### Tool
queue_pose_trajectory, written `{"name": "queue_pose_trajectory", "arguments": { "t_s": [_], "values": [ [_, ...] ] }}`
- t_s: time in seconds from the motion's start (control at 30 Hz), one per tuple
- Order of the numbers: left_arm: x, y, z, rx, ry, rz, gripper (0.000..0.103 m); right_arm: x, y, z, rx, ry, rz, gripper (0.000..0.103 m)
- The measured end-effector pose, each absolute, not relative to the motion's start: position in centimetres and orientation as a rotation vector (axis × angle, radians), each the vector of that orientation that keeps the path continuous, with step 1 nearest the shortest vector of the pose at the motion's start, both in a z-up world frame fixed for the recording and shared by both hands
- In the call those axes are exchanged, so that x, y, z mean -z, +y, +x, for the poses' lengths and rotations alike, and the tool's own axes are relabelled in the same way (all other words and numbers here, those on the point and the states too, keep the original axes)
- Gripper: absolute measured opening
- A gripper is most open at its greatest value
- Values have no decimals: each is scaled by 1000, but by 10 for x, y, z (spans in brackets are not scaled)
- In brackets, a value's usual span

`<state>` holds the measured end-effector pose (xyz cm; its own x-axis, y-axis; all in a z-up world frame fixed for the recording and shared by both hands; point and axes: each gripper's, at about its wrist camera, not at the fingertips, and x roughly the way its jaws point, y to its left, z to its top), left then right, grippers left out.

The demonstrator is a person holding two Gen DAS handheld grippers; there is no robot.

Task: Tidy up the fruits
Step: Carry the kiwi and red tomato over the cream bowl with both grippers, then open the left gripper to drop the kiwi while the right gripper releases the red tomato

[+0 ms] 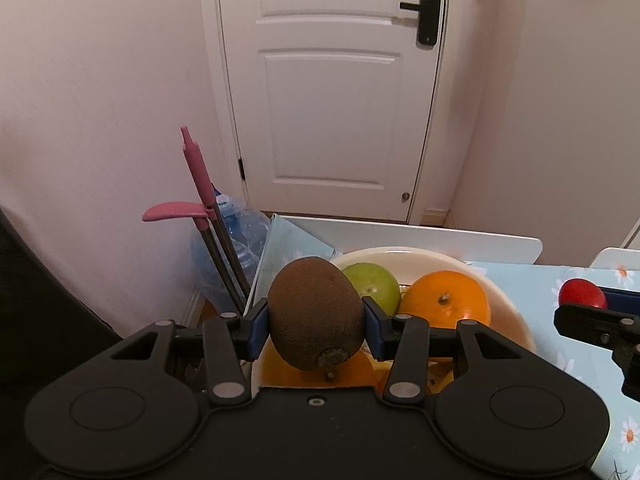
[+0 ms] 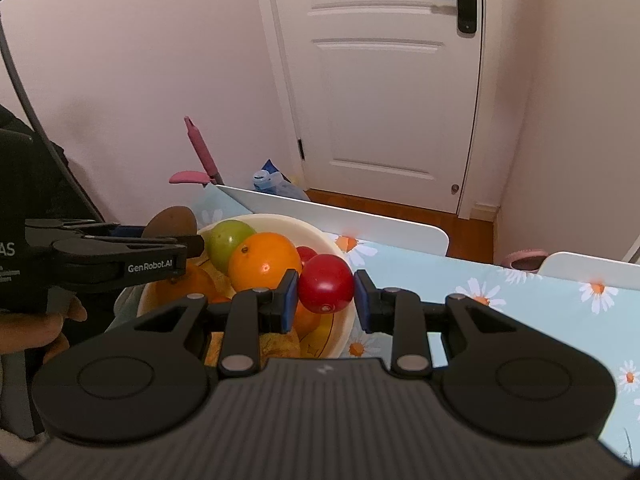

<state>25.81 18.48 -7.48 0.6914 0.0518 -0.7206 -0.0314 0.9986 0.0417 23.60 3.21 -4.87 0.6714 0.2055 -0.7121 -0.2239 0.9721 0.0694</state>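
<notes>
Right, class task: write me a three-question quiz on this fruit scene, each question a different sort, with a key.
1. True or false: the left tongs are shut on a kiwi.
2. The right tongs hold: A) an orange, B) a red fruit, C) a banana.
3. Fill in: the green fruit and the orange lie in a cream ____.

Key: 1 true; 2 B; 3 bowl.
</notes>
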Motion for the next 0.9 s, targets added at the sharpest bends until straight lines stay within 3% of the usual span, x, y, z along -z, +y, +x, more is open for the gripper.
{"name": "queue_pose_trajectory", "arguments": {
  "t_s": [0.17,0.2,0.23,0.3,0.9],
  "values": [
    [79,191,264,-30,823,13,54,53,35,242,-233,808,-18,44],
    [78,191,263,-27,813,18,60,54,35,243,-233,810,-19,44],
    [76,191,261,-25,798,24,74,55,36,243,-234,811,-19,44],
    [73,192,258,-21,774,30,85,56,36,245,-234,812,-21,44],
    [60,191,218,30,767,79,86,57,32,262,-304,830,-102,44]
  ]
}}
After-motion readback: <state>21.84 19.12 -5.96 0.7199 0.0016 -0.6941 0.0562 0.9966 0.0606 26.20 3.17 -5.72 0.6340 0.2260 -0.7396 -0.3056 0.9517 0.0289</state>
